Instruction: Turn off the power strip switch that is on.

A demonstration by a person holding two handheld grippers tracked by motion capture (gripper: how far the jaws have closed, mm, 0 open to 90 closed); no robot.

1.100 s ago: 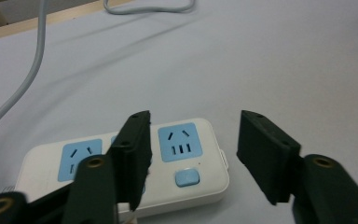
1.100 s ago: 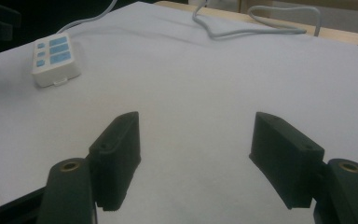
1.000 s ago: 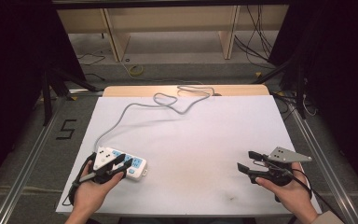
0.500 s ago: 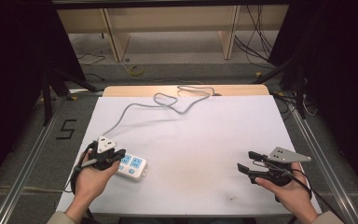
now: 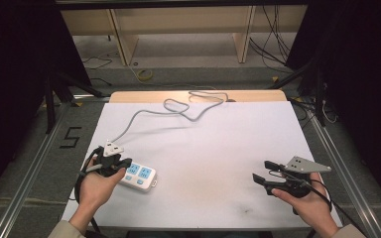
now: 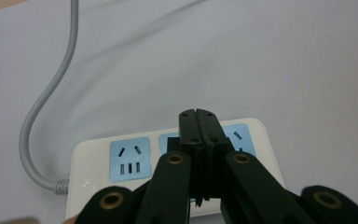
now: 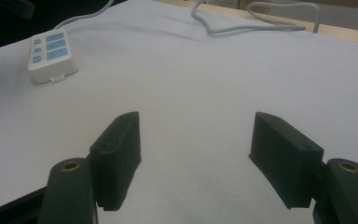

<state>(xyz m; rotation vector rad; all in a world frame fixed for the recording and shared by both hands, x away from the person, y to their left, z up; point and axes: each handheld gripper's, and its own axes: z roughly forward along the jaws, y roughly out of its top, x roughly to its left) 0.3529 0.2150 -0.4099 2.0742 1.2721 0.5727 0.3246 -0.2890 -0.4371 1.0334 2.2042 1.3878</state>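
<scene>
A white power strip (image 5: 138, 176) with blue socket faces lies near the front left of the white table sheet (image 5: 218, 148). Its grey cable (image 5: 144, 115) runs to the far edge and loops there. My left gripper (image 5: 123, 162) hangs over the strip's left end, shut with nothing between its fingers. In the left gripper view the closed jaws (image 6: 199, 114) meet over the middle of the power strip (image 6: 130, 158), with the cable (image 6: 42, 102) curving away at the left. My right gripper (image 5: 261, 171) stands open at the front right, over bare sheet (image 7: 196, 126). The power strip (image 7: 52, 49) lies far off.
The cable's loops (image 7: 242, 25) lie along the wooden far edge (image 5: 198, 95) of the table. Wooden shelving (image 5: 178, 29) and floor cables stand beyond it. Metal rails (image 5: 25, 183) run along both sides, with a "5" mark (image 5: 70, 137) on the floor at the left.
My left gripper has drawn back a little toward the strip's left end and its jaws have come together. The right gripper has stayed where it was.
</scene>
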